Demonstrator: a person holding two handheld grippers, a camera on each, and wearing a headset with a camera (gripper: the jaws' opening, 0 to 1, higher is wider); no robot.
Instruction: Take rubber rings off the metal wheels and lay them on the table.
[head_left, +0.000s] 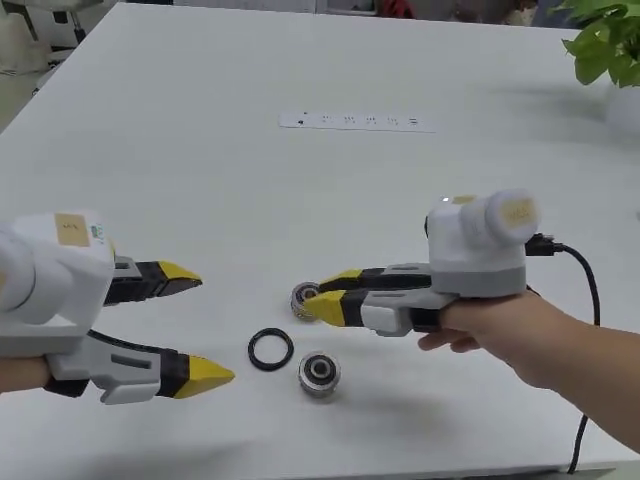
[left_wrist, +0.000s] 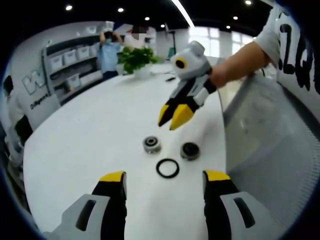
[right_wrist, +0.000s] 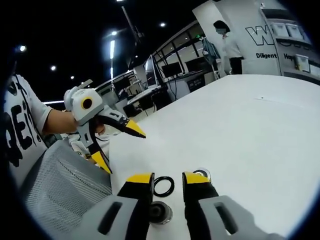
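A: Ring lies loose on the desk, just left of the near wheel.

B: Far wheel next, I think: right hand-held gripper, barely parted, empty, beside it; left hand-held gripper, wide open, empty, should brace.

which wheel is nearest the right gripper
The wheel right at the right gripper tips; the other wheel lies nearer the person, beside the rubber ring.

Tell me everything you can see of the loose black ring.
The ring is a thin black hoop, rubber by its look, whole and round, mounted on nothing. It lies flat on the white table, just beside one wheel with a small gap between. Only the table touches it; the open left claw points toward it.
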